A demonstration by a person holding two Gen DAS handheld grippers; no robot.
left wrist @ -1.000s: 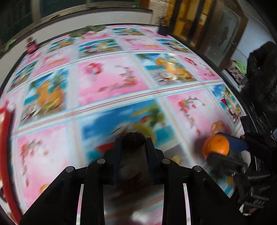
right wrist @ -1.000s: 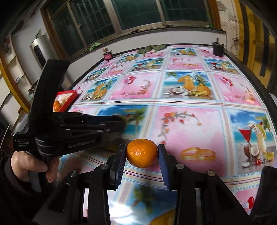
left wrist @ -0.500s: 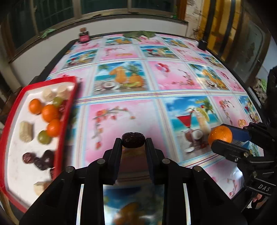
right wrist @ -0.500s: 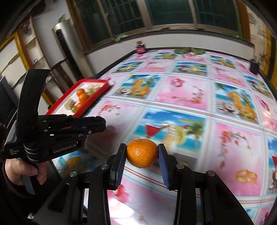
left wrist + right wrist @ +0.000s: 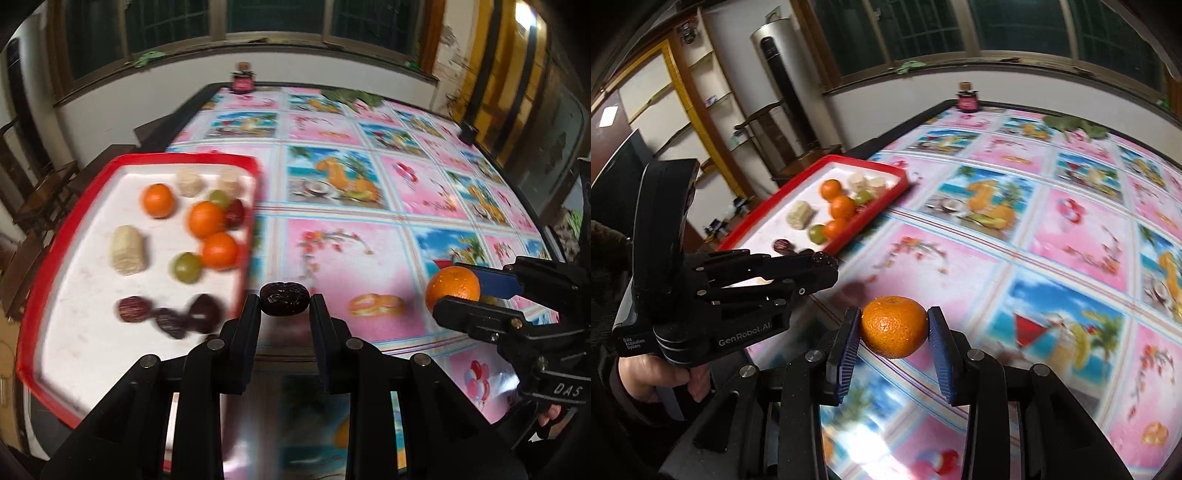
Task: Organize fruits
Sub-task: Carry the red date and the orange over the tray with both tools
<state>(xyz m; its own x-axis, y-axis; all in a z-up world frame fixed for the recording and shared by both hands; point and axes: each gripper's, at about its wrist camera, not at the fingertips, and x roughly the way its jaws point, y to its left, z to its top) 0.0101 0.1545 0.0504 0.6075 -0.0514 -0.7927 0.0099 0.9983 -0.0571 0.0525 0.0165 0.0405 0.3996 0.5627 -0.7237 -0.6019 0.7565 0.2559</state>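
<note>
Two black handheld grippers, person in dark sleeve

Left gripper [image 5: 827, 264]: black plastic linkage w/ silver screw heads, white "GenRobot.AI" on body, small white label nr the grip above the hand [image 5: 661, 380]; dark sleeve behind it. Right gripper [image 5: 894, 334]: black arms, round silver pins, ribbed blue pads [image 5: 846, 354]; "DAS" lettering on its side in left wrist view.

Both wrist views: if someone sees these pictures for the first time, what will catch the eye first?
First, the bright mandarin orange clamped in the right claw above the colourful fruit-print tablecloth. Next, the dark wrinkled date pinched in the left claw. Then the red-rimmed tray at the table's left edge, holding oranges, green grapes, dates and pale pieces.
</note>
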